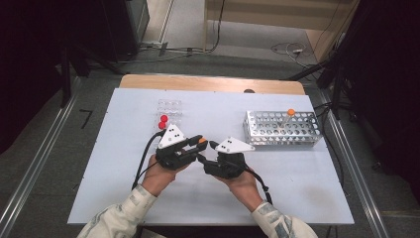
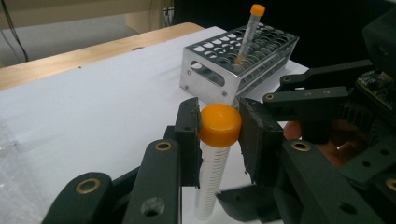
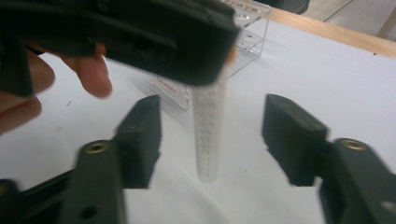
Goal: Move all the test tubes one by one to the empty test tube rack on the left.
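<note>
A clear graduated tube (image 2: 212, 177) with an orange cap (image 2: 219, 123) hangs upright above the white table. My left gripper (image 2: 219, 135) is shut on that cap, one pad on each side. In the high view the left gripper (image 1: 200, 141) and the right gripper (image 1: 213, 145) meet tip to tip at the table's middle. My right gripper (image 3: 215, 133) stands open around the tube's body (image 3: 208, 154), and neither pad touches it. The left gripper's black body (image 3: 140, 32) covers the tube's top in the right gripper view.
A metal tube rack (image 1: 282, 129) stands at the right with one orange-capped tube (image 1: 289, 116) leaning in it. A clear plastic rack (image 1: 168, 109) with two red caps (image 1: 163, 121) sits behind the left gripper. A cable trails from each gripper toward the person.
</note>
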The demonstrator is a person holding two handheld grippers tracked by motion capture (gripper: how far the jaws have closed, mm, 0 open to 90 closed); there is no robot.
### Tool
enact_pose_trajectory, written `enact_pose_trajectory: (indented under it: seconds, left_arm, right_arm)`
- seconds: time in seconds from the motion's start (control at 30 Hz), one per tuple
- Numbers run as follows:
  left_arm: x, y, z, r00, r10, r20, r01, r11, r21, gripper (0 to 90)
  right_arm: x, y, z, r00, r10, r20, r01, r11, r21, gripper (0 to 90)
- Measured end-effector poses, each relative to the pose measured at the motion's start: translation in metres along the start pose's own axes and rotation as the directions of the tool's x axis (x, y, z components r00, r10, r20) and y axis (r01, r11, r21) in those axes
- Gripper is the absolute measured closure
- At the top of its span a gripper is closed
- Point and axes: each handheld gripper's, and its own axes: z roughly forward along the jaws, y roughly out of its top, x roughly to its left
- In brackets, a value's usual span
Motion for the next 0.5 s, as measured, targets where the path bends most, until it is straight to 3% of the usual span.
enact_pose_trajectory:
  seconds: [0.13, 0.5]
  left_arm:
    - [0.011, 0.007, -0.012, 0.9995, -0.029, -0.012, 0.029, 0.9994, -0.016, 70.2]
    - [0.042, 0.025, -0.054, 0.9933, -0.088, -0.075, 0.084, 0.9945, -0.063, 70.2]
  right_arm:
    - [-0.005, -0.001, -0.002, 0.9999, 0.002, 0.013, -0.002, 1.000, 0.014, 26.3]
    - [-0.019, -0.005, -0.009, 0.9987, 0.023, 0.044, -0.024, 1.000, 0.020, 25.7]
